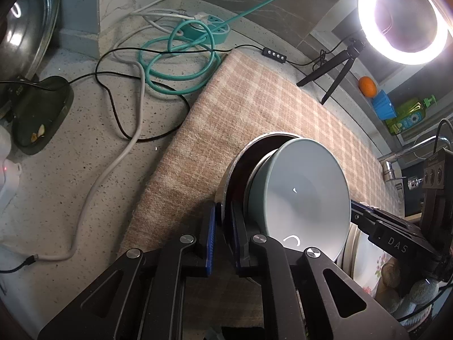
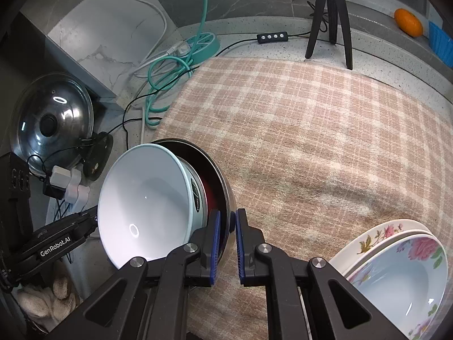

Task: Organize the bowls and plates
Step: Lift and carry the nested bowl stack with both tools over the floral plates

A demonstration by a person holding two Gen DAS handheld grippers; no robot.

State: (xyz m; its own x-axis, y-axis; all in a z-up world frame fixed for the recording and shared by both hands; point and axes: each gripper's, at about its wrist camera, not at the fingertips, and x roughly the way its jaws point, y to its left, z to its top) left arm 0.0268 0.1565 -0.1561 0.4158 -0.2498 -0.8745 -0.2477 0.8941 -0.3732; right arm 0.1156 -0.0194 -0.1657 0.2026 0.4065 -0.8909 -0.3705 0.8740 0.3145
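Held above the plaid cloth point(image 2: 311, 130): a dark pan point(image 1: 240, 158) on edge with a pale bowl point(image 1: 305, 195) nested inside it. Left gripper point(image 1: 223, 232) clamped on the pan's rim at 6 o'clock of the pan, bowl at 1 o'clock from the pads; right gripper point(image 2: 226, 240) likewise clamped on the rim, bowl at 10 o'clock. Floral plates point(image 2: 396, 269) stacked at 4 o'clock in the right view, apart from the pan.

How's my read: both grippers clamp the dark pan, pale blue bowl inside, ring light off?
No: the ring light is on, per the left wrist view. Left gripper and right gripper do clamp the dark pan, pale blue bowl inside.
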